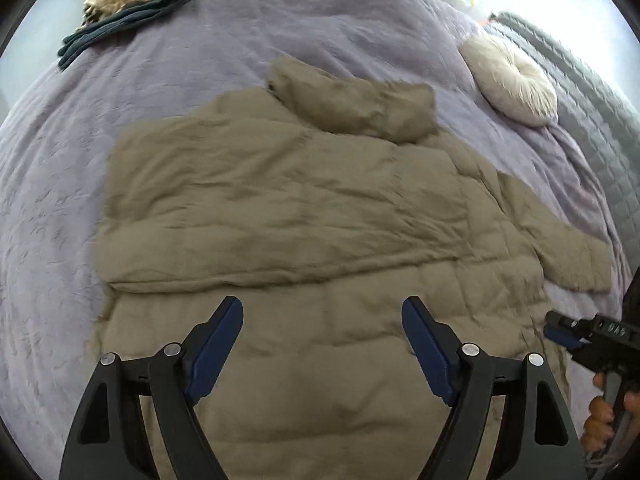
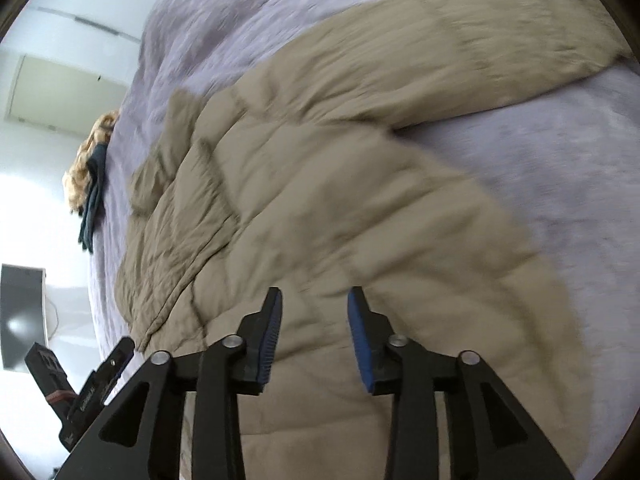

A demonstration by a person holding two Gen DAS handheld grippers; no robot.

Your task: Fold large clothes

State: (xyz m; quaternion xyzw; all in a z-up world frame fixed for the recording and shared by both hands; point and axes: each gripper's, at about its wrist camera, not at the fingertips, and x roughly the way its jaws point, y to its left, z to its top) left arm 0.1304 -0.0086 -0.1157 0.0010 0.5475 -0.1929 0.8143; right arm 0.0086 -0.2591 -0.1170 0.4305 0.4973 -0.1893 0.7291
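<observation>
With both the left tongs (image 1: 322,308) and right tongs (image 2: 315,300) gaping empty above the jacket (image 1: 280,200), we should pinch the outstretched sleeve (image 2: 460,36) beyond the right tongs at its cuff and lay it flat across the body.

**Bed carries the coat and more**

The bed (image 1: 192,92), under a lilac quilted cover, holds a tan padded coat (image 1: 304,208) spread flat across its middle. Off at the far corner sits a pile of clothes (image 1: 132,4), and a round cream cushion (image 1: 510,80) lies near the headboard side.

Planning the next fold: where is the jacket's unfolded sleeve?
In the left wrist view, the sleeve lies spread on the purple bedspread at the tan jacket's right, below the round cushion.
</observation>
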